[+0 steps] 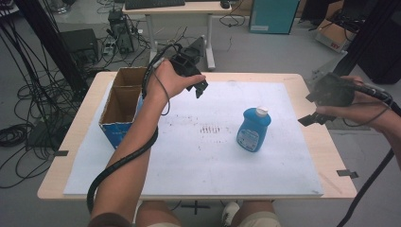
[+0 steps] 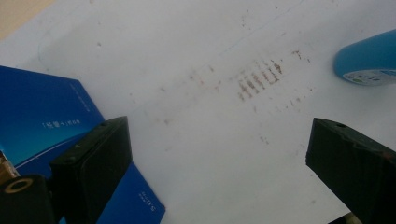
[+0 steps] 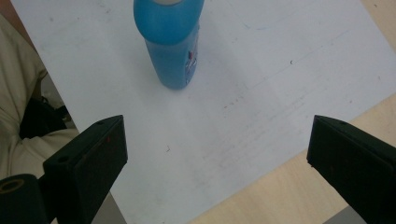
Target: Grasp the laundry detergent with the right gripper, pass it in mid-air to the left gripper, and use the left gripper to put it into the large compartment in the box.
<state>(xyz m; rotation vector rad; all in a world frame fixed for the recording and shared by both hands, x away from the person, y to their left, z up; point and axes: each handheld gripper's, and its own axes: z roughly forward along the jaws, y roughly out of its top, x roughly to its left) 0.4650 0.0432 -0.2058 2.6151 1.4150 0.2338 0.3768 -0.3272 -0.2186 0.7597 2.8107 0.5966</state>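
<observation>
On the white mat (image 1: 198,156) stands the blue plastic bottle with a white cap (image 1: 254,128), well apart from the released, empty right gripper (image 1: 309,119) at the table's edge; its label's writing is unreadable.

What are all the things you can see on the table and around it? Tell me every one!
bottle: 1, blue with a white cap, upright on the white sheet, right of middle
cardboard box: 1, brown inside with blue outside, open top, at the table's left edge
white sheet: 1, white with brownish marks in the middle, covering most of the table
table: 1, light wood, under the sheet
desk: 1, pale, beyond the table, with a dark keyboard on it
cables: many, black, on the floor at left
left gripper: 1, black, open, held above the sheet beside the box
right gripper: 1, black, open, over the table's right edge, apart from the bottle
</observation>
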